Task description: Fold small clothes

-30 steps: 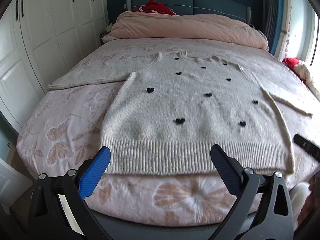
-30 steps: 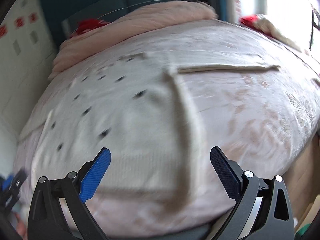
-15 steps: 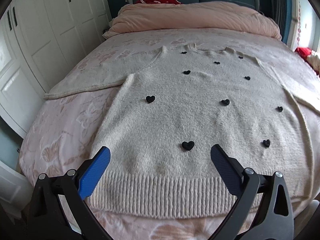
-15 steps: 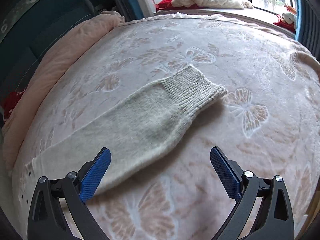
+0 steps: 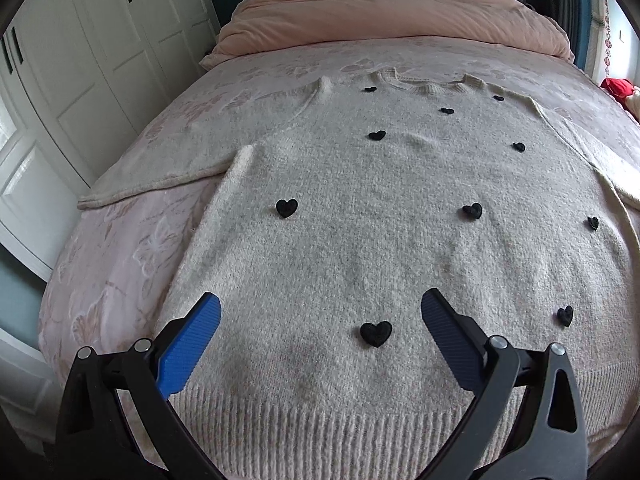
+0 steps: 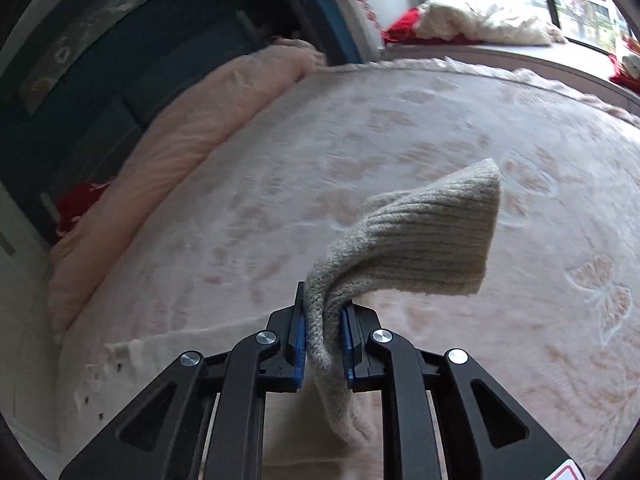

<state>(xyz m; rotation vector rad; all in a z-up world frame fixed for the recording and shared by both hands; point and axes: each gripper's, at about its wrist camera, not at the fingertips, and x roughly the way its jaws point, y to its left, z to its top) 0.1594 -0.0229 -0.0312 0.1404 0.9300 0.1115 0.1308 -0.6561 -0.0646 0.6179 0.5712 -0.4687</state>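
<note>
A cream knitted sweater (image 5: 380,232) with small black hearts lies flat, front up, on the bed. Its ribbed hem is nearest me and its left sleeve (image 5: 160,176) stretches out to the left. My left gripper (image 5: 320,320) is open and empty, hovering over the lower part of the sweater near a black heart (image 5: 375,333). My right gripper (image 6: 323,344) is shut on the ribbed cuff of the right sleeve (image 6: 420,248) and holds it lifted off the bed. The cuff end sticks up to the right.
The bed (image 5: 112,264) has a pink butterfly-patterned cover. A pink duvet (image 5: 380,20) is bunched at the headboard. White wardrobe doors (image 5: 80,64) stand close on the left. A window ledge with cream and red items (image 6: 480,24) runs along the right side.
My right gripper closed on the sleeve cuff, which lay flat between its open jaws half a second ago, and lifted it. My left gripper moved forward over the sweater, staying open.
</note>
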